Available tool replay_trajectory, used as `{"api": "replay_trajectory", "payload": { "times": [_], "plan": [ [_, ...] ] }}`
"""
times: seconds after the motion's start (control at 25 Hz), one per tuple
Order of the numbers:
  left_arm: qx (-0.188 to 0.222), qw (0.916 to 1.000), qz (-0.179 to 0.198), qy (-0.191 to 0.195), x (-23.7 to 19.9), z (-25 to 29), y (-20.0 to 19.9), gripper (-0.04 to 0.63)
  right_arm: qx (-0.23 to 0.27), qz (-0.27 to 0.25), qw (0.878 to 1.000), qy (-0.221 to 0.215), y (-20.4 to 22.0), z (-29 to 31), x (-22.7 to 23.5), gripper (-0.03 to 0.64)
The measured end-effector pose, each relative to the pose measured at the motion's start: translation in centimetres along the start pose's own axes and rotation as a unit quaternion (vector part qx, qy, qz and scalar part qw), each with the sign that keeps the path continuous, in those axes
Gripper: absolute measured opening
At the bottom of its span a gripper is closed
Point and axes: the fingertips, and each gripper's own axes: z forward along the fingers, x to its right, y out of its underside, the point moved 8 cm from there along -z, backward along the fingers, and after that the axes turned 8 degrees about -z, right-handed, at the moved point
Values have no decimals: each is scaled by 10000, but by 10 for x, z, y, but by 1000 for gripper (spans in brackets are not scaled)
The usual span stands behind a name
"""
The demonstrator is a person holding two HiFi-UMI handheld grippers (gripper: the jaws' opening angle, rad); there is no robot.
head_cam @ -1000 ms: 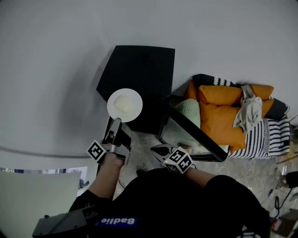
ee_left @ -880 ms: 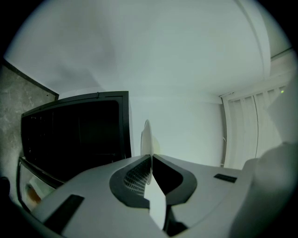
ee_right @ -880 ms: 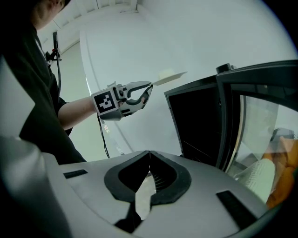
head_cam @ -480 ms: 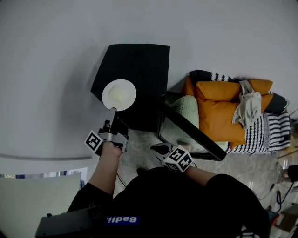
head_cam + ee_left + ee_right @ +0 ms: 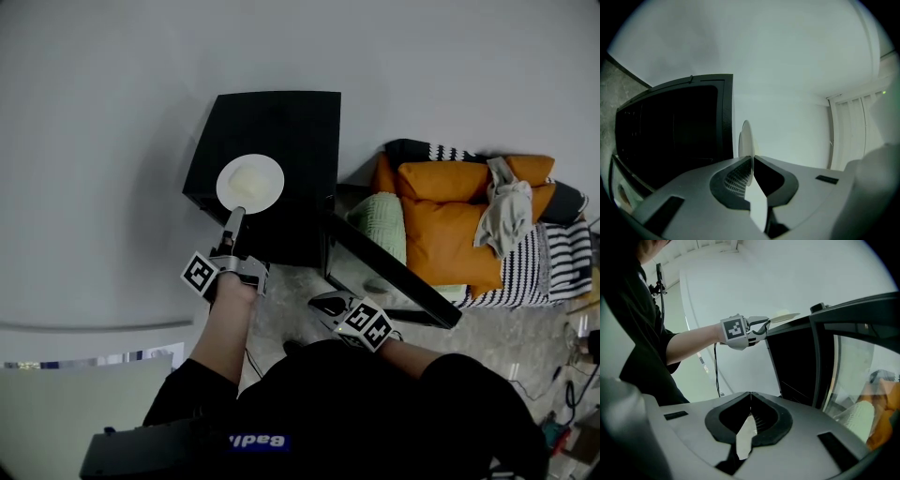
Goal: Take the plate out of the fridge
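Note:
The white plate (image 5: 249,183) hangs level over the front left part of the black fridge's top (image 5: 281,127). My left gripper (image 5: 234,217) is shut on its near rim. In the left gripper view the plate (image 5: 746,138) shows edge-on, pinched between the jaws of my left gripper (image 5: 752,158), with the fridge (image 5: 670,131) to its left. My right gripper (image 5: 323,305) is lower down, near the open glass door (image 5: 389,272), shut on nothing. The right gripper view shows its closed jaws (image 5: 750,393), the left gripper (image 5: 761,326) and the plate (image 5: 784,316) over the fridge's edge.
The fridge door swings open toward me on the right. Behind it lie a pale green cushion (image 5: 380,220), orange cushions (image 5: 450,230) and striped fabric (image 5: 553,262). A white wall runs behind and to the left of the fridge. Cables (image 5: 562,412) lie on the stone floor at the right.
My left gripper has carried the plate away from me, from the fridge's front edge to over its top. The right gripper has stayed where it was.

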Motion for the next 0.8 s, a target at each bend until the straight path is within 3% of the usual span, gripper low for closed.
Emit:
{"api": "replay_trajectory", "payload": {
  "times": [0.6, 0.8],
  "plan": [
    [65, 9999, 61, -106, -13, 31, 2, 18, -43, -14, 10000, -46, -2, 2, 7, 11],
    [65, 9998, -182, -95, -20, 35, 3, 20, -58, 31, 10000, -60, -2, 3, 10, 11]
  ]
}}
